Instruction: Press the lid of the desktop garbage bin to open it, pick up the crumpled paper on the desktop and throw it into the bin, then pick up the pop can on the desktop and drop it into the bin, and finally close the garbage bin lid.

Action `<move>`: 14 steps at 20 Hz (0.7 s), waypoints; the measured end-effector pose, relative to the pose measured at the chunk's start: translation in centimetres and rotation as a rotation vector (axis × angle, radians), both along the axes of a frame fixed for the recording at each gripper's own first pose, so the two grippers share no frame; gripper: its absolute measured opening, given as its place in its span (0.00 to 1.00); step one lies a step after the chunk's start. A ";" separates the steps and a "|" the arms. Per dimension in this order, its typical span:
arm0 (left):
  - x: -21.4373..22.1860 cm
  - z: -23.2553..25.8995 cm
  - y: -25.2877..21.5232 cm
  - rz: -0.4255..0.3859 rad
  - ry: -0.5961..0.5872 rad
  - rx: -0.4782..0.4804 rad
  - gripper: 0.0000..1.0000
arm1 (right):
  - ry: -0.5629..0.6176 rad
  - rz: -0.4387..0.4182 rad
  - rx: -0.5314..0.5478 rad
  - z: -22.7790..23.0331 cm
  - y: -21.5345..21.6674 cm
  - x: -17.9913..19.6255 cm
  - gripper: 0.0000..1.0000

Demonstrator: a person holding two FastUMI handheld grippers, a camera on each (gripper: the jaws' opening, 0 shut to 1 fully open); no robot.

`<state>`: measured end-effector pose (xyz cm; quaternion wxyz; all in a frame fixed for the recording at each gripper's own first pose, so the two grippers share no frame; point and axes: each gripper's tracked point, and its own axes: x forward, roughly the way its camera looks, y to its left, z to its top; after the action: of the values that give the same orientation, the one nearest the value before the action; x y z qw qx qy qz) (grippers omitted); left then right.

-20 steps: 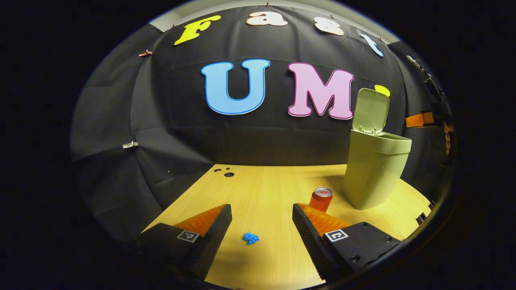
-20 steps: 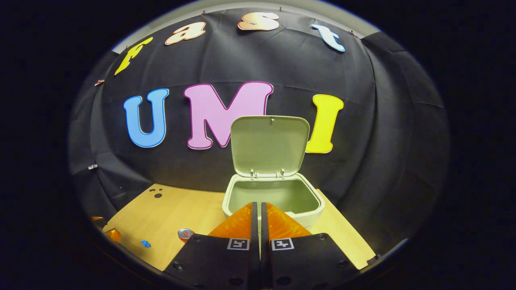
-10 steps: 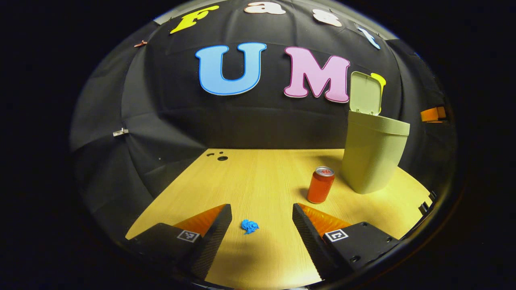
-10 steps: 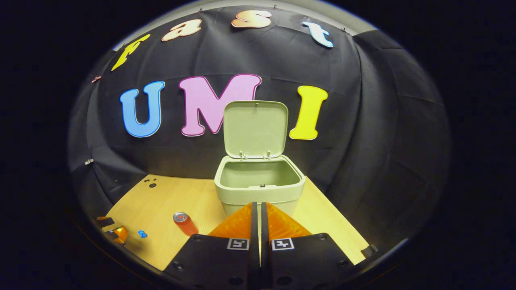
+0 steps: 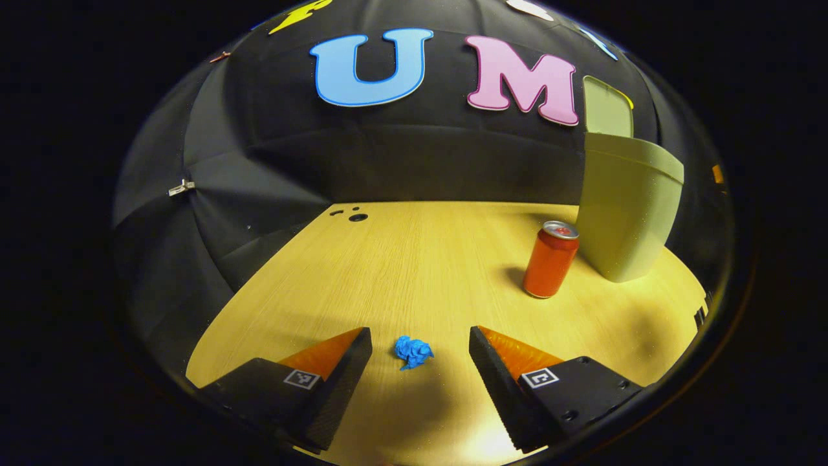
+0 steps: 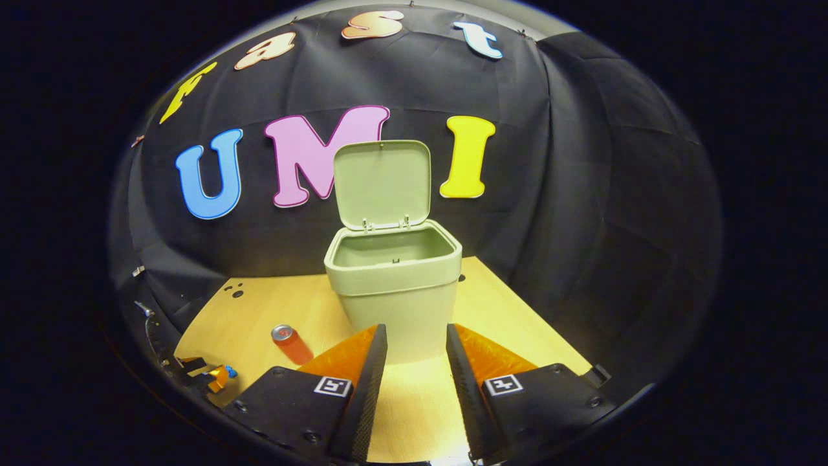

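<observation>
- Pale green plastic bin (image 6: 393,285) stands open, lid (image 6: 381,183) upright; paper pickup is in hand.
- Left gripper (image 5: 420,346), wide open and empty, brackets the small blue crumpled paper (image 5: 413,351).
- Next: lower, then pinch.
- Right gripper (image 6: 417,343), part-open, holds nothing.
- Red pop can (image 5: 550,259) waits ahead-right.

Wooden table (image 5: 414,259), perhaps drilled holes (image 5: 357,217).

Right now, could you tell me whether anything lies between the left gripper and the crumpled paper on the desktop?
Nothing visible does. The crumpled paper lies on bare desktop just ahead of the open left gripper, lined up with the gap between its fingers. The pop can stands well off to the side, near the bin.
</observation>
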<state>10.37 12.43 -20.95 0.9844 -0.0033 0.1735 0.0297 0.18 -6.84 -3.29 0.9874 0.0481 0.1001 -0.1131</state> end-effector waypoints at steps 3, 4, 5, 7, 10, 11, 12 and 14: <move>1.3 -1.4 0.2 0.007 0.037 -0.026 0.97 | 0.032 0.014 0.002 -1.4 1.1 -0.9 0.90; 1.7 -2.0 0.2 0.006 0.049 -0.033 0.97 | 0.040 0.017 0.004 -1.8 1.3 -1.2 0.99; 2.0 -2.4 0.1 0.001 0.061 -0.036 0.97 | 0.047 0.021 0.006 -2.0 1.7 -1.3 1.00; 2.4 -3.2 -0.1 -0.011 0.080 -0.020 0.97 | 0.063 0.022 -0.001 -2.6 2.1 -1.8 1.00; 2.5 -4.5 -0.4 -0.022 0.106 0.013 0.97 | 0.082 0.018 -0.003 -3.1 2.3 -2.2 1.00; 2.5 -4.8 -0.4 -0.018 0.112 0.022 0.97 | 0.089 0.016 0.000 -3.3 2.5 -2.3 1.00; 2.6 -5.2 -0.4 -0.019 0.120 0.024 0.96 | 0.095 0.019 0.004 -3.5 2.9 -2.4 1.00; 2.4 -5.9 -0.4 -0.022 0.136 0.013 0.96 | 0.111 0.034 0.003 -4.1 3.7 -2.6 0.99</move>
<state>12.77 11.98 -26.80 0.9705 0.0072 0.2401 0.0204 -2.39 -3.09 -7.36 0.9819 0.0417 0.1559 -0.0987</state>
